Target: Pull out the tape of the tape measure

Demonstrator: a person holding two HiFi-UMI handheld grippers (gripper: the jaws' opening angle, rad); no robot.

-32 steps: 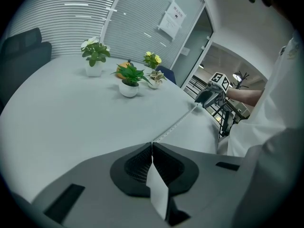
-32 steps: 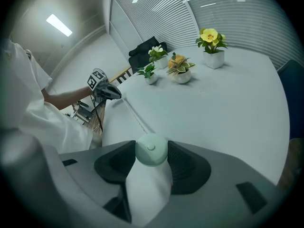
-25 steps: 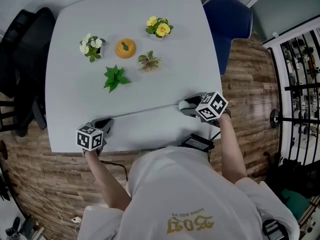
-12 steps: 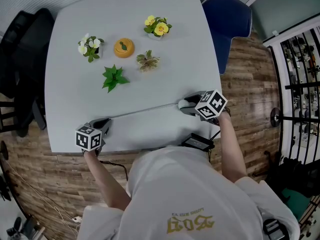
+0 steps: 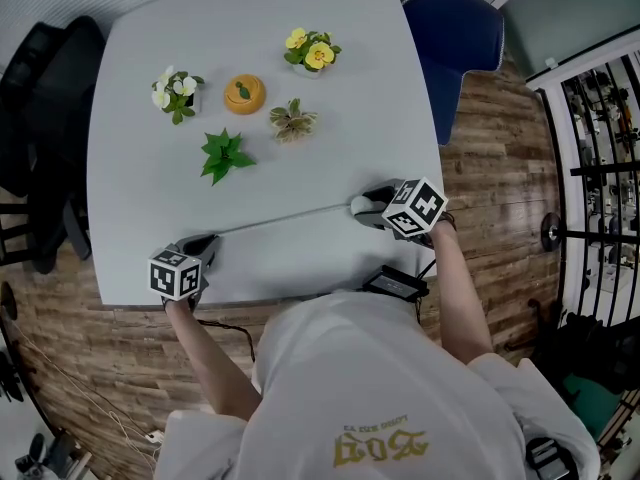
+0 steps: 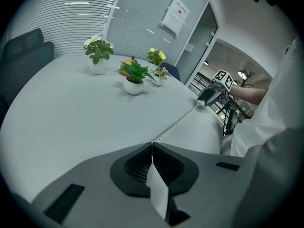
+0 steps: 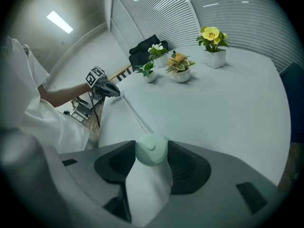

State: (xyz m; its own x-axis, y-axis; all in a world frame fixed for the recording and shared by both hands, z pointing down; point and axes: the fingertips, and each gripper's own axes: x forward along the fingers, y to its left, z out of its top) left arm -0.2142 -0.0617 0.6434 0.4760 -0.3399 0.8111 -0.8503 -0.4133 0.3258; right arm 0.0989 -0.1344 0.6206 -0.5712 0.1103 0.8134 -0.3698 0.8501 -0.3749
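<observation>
Head view: by the counter's [image 5: 130,168] near edge, the left gripper's [image 5: 208,245] fingers [image 6: 135,165] pinch the tape [image 5: 285,221] end. It stretches right to the pale green tape measure [image 7: 151,150], clamped in the right gripper's [image 5: 362,208] fingers.

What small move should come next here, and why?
Probably draw the right gripper slightly farther from the left gripper. Its jaws hold the pale green tape measure, the left jaws are shut on the tape end, and the tape lies straight between them.
</observation>
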